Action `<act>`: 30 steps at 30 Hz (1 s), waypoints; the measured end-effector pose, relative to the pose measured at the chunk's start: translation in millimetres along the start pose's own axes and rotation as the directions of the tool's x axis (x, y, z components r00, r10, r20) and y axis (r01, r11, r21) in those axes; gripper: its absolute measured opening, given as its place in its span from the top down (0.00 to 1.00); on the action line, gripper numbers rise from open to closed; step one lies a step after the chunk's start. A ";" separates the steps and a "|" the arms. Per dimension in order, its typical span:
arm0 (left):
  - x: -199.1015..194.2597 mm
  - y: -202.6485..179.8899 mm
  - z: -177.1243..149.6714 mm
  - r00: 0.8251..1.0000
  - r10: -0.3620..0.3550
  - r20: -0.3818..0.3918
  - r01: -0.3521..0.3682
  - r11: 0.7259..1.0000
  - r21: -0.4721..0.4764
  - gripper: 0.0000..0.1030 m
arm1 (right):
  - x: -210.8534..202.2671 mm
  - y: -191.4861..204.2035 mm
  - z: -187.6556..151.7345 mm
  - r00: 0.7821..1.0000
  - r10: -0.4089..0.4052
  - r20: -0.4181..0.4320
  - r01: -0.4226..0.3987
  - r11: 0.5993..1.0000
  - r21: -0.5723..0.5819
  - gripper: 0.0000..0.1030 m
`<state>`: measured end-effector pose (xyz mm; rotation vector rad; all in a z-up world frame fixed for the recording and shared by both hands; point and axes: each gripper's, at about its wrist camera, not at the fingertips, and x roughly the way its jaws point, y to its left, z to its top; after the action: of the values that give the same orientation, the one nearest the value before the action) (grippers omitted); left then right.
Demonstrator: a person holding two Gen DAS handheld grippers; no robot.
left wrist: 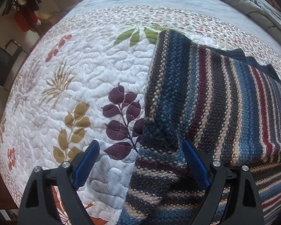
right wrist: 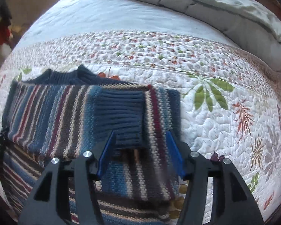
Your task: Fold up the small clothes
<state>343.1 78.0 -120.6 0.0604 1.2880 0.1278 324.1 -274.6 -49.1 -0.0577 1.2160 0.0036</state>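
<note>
Soft daylight | mild shadows | right view motion-blurred | fisheye bending, dark vignetted corners

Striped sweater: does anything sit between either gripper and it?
Nothing visible does. The left gripper is open directly over the striped sweater's left edge, and the right gripper is open around the folded-over navy cuff. Only the floral quilt lies around the garment.

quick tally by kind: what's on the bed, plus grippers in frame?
Striped knit sweater: 1
Floral quilt: 1
Grey comforter: 1
Hand-held grippers: 2, left hand-held gripper and right hand-held gripper, both open
Total: 5
</note>
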 end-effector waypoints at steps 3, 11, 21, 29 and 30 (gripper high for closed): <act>8.7 4.2 -0.4 1.000 0.004 -0.008 -0.004 1.000 -0.021 0.03 | 32.8 8.2 -1.2 0.994 -0.058 -0.093 0.056 0.998 -0.022 0.46; -27.4 17.6 -26.4 0.998 -0.053 0.027 0.055 0.998 -0.043 0.04 | -5.4 -18.6 -26.9 0.995 0.095 -0.028 -0.093 0.992 0.087 0.43; -73.9 36.9 -145.1 0.993 -0.082 -0.085 0.092 0.989 0.113 0.04 | -65.7 -32.5 -195.7 0.954 0.263 -0.144 -0.245 0.961 0.129 0.38; -88.9 41.0 -222.7 0.972 -0.174 -0.157 0.195 0.972 0.132 0.04 | -91.9 -17.3 -304.2 0.935 0.288 -0.208 -0.261 0.954 0.147 0.36; -89.1 40.4 -230.0 0.970 -0.182 -0.164 0.204 0.970 0.131 0.04 | -94.4 -11.9 -313.3 0.936 0.281 -0.213 -0.257 0.957 0.133 0.36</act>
<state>95.5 100.5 -95.0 0.0515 1.4465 -0.1327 -1.9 -298.4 -68.5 0.2053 1.4469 0.1787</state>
